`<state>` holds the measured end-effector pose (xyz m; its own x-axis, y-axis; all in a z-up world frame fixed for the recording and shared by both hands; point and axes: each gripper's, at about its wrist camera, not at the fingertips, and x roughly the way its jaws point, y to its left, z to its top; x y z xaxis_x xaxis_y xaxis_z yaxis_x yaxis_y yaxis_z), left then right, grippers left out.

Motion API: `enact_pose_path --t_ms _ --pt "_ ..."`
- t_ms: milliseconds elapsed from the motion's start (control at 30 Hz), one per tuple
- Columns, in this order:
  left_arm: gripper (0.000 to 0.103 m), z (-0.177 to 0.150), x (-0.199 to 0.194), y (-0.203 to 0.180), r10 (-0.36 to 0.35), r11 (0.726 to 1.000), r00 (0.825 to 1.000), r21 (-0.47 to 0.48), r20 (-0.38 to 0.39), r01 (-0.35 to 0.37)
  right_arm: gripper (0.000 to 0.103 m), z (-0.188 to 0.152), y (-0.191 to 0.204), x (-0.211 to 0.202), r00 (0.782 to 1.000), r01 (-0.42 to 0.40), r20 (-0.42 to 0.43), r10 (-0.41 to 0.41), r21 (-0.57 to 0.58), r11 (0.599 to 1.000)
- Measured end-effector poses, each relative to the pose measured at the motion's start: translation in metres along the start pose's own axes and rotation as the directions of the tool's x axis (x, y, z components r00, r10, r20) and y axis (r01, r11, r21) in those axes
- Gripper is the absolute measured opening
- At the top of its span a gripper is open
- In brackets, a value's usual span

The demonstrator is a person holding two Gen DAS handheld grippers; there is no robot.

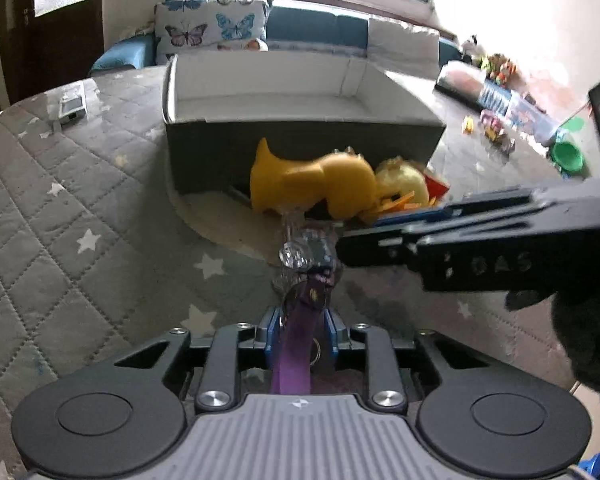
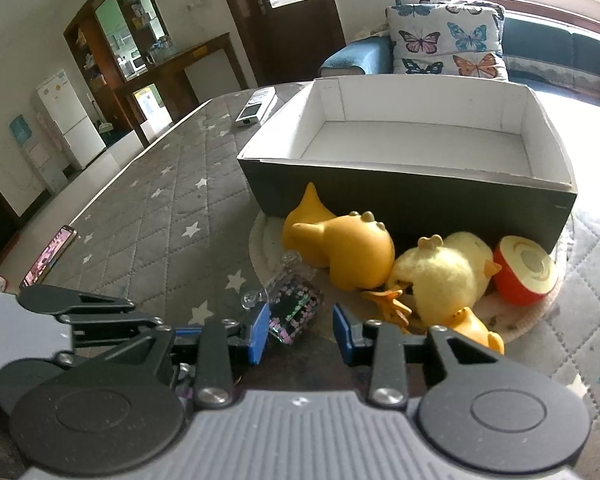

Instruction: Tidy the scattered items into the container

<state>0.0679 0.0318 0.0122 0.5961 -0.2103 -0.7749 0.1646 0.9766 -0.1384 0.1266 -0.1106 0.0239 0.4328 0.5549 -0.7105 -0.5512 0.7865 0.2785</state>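
A purple strap (image 1: pixel 296 356) runs between the blue pads of my left gripper (image 1: pixel 303 332), which stand slightly apart from it. The strap ends in a clear, glittery charm (image 1: pixel 304 256) with a black flowered face (image 2: pixel 296 308). This charm lies at the tips of my right gripper (image 2: pixel 300 332), which is open; its left pad touches the charm and a gap shows at the right pad. Past the charm lie a yellow dinosaur toy (image 2: pixel 340 248), a plush chick (image 2: pixel 448 272), a red apple half (image 2: pixel 524 276) and a small duck (image 2: pixel 476 332). Behind them stands the dark box (image 2: pixel 412 208), white inside, with nothing showing in it.
The toys rest on a round pale mat (image 2: pixel 260 248) on a grey star-quilted cover (image 2: pixel 172 208). A remote (image 2: pixel 254 110) lies at the far left, a phone (image 2: pixel 50 258) at the left edge. Floor toys (image 1: pixel 500 120) and a green bowl (image 1: pixel 566 156) sit to the right.
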Motion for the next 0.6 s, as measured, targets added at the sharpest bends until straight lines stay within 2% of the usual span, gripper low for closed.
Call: enact_pose_path --t_ms 200,333,433,600 --pt "0.028 0.001 0.005 0.005 -0.007 0.999 1.0 -0.047 -0.001 0.007 0.035 0.005 0.0 0.004 1.0 -0.002 0.006 0.002 0.011 1.0" --pt "0.026 0.0 0.006 0.004 -0.018 1.0 1.0 -0.024 0.012 0.018 0.04 0.012 0.001 0.009 1.0 -0.002 0.016 0.001 0.024 1.0" --pt "0.021 -0.002 0.005 0.005 -0.027 1.0 0.999 -0.012 0.019 0.027 0.04 0.018 0.006 0.014 1.0 -0.002 0.018 0.002 0.018 1.0" --pt "0.02 -0.004 0.004 0.006 -0.034 0.999 0.999 0.002 0.026 0.034 0.04 0.024 0.016 0.028 1.0 0.014 -0.011 -0.014 -0.007 1.0"
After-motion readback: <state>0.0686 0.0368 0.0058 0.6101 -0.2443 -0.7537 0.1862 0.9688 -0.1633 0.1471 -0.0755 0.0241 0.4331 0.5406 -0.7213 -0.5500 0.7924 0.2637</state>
